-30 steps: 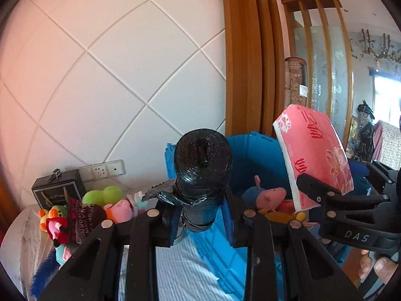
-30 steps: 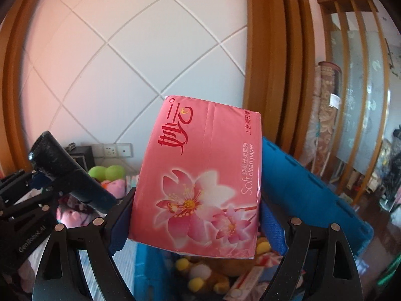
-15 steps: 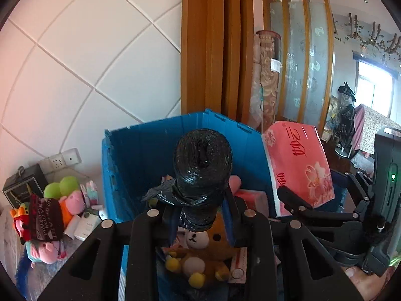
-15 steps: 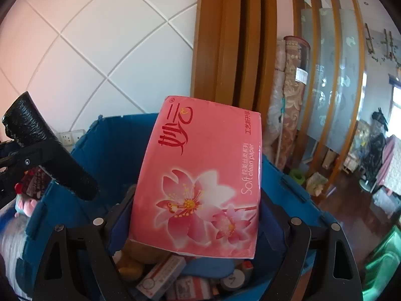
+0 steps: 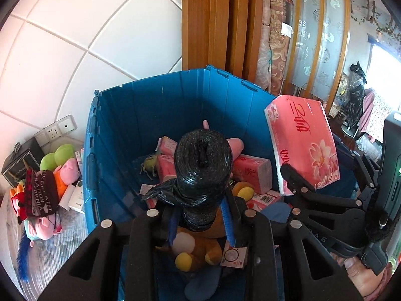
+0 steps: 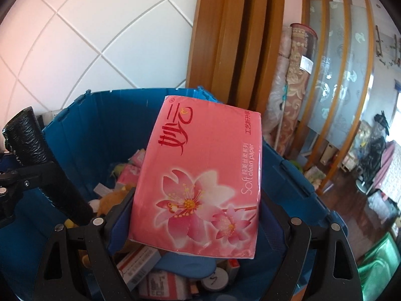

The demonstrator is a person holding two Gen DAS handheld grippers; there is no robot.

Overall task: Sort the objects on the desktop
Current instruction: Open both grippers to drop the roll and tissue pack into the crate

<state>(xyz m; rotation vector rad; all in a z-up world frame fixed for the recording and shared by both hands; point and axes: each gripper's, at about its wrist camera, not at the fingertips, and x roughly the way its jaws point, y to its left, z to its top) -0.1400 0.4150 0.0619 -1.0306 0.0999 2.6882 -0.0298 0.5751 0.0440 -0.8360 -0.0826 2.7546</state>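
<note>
Through my left wrist camera I am holding a black roll of bin bags (image 5: 202,173) in my left tongs (image 5: 200,215), jaws closed snugly on its lower half, the roll standing up over the open blue crate (image 5: 150,115). Below it are lying a brown plush bear (image 5: 198,248) and several pink tissue packs (image 5: 253,173). At three o'clock my right tongs (image 5: 298,188) are carrying another pink tissue pack (image 5: 302,143) over the crate's right side. At nine o'clock, outside the crate, a heap of plush toys (image 5: 50,175) is waiting — sorting is not finished.

Through my right wrist camera the tissue pack (image 6: 203,183) is filling the centre, pinched at its bottom edge, jaws spread about as wide as the pack. The crate (image 6: 100,125) is directly beneath; the roll (image 6: 42,165) is slanting in at nine o'clock.

I judge this the drop step: next I should be easing both jaws apart over the pile.

Compared with a second ago, both tongs are tilting downward — the crate's inside is now showing.
</note>
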